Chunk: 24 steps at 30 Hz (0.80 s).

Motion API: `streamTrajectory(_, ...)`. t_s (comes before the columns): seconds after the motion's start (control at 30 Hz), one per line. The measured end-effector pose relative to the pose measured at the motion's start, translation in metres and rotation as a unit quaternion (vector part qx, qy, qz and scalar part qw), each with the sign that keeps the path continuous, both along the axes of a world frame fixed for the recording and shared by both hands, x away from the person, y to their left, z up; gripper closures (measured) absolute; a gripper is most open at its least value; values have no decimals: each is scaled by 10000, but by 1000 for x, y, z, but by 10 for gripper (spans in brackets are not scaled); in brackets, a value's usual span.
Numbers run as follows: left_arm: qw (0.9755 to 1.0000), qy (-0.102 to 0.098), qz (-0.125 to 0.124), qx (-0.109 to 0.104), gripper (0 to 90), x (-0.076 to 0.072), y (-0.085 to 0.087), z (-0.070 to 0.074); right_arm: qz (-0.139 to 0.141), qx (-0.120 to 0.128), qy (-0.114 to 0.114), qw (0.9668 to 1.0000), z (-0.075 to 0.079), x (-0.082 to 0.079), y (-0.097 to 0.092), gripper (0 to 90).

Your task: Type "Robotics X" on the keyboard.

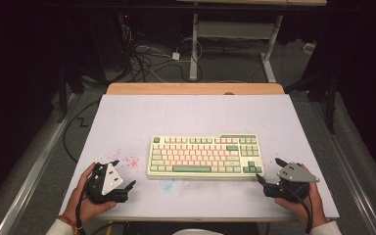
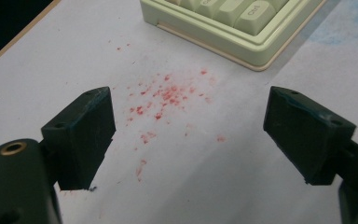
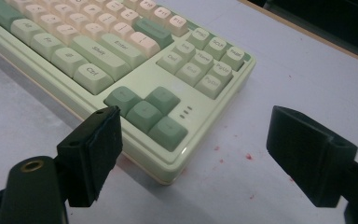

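Keyboard (image 1: 205, 155): one | left tongs (image 1: 124, 173), right tongs (image 1: 267, 170): both released | stains (image 2: 165, 100): seemingly red

The keyboard (image 1: 205, 155) is pale green with pink and darker green keys; red specks (image 2: 168, 95) dot the white table (image 1: 191, 115).

Keyboard (image 3: 135, 93) looks glossy smooth plastic w/ matt keycaps, table (image 1: 127, 117) has matt pale top & wood edge, gripper pads (image 2: 88, 135) look matt black rubber.
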<state>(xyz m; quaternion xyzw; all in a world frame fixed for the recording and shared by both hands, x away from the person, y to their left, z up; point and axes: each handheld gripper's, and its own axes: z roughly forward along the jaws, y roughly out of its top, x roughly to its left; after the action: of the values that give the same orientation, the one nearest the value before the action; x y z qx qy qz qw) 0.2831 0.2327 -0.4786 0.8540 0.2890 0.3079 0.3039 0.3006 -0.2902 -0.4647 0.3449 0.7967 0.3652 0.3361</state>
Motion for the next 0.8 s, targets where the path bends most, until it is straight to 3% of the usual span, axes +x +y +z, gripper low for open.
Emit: streamTrajectory(0.8, 10000, 42, -61, -7, 158, -3, -2, -3, 82, -131, -113, 9998, 2, -6, 9, 191)
